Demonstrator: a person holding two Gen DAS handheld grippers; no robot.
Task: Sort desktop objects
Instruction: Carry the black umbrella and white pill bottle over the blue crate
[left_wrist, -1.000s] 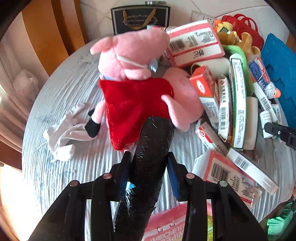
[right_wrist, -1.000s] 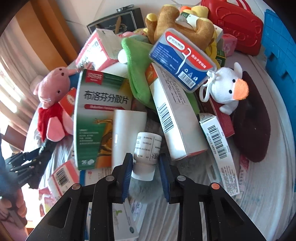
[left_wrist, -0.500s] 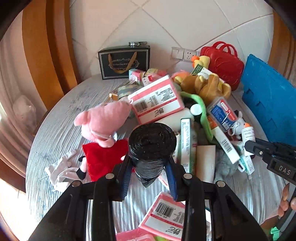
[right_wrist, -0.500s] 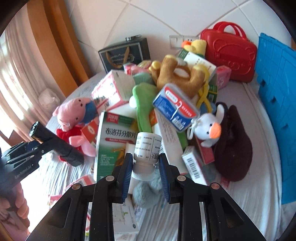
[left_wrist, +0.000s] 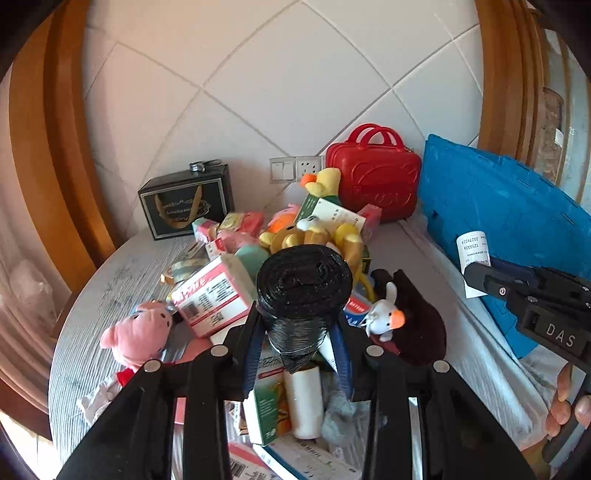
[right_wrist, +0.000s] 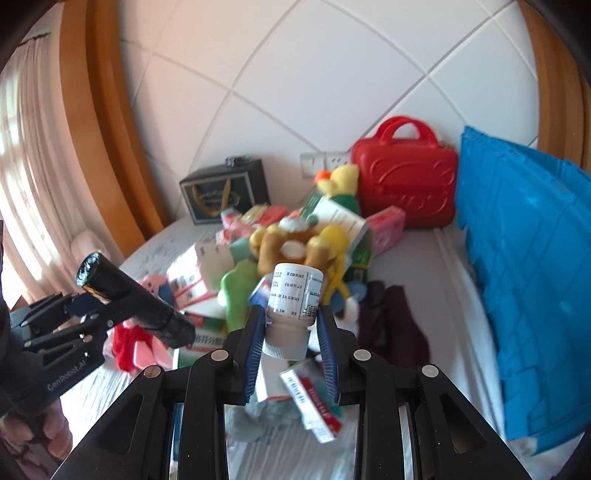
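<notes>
White diagonal wall tiles and orange-brown wooden frames back a round grey tabletop (left_wrist: 92, 332) that carries a heap of mixed goods. Using the red plastic carry-case (left_wrist: 373, 184) at the wall as landmark: a black gift bag with gold handles (left_wrist: 186, 205) stands well to its left, a blue plastic crate (left_wrist: 498, 221) just to its right, and the heap spreads in front of it.

Sorting looks barely begun, judging by how much remains piled. The left hand-held gripper (left_wrist: 297, 339) is clenched on a black roll of plastic bags (left_wrist: 304, 288), held in the air in front of the case, above the pile. The right hand-held gripper (right_wrist: 291, 332) is clamped on a small white pill bottle with a printed label (right_wrist: 295, 299), cap toward the camera, also lifted above the heap and near the crate.

Still left in the heap are a pink pig plush (left_wrist: 136, 336), a white-and-red cardboard medicine box (left_wrist: 210, 295), a brown teddy bear (right_wrist: 280, 247), a small white duck plush (left_wrist: 384, 317) and many more cartons. No sorted groups are visible yet.
</notes>
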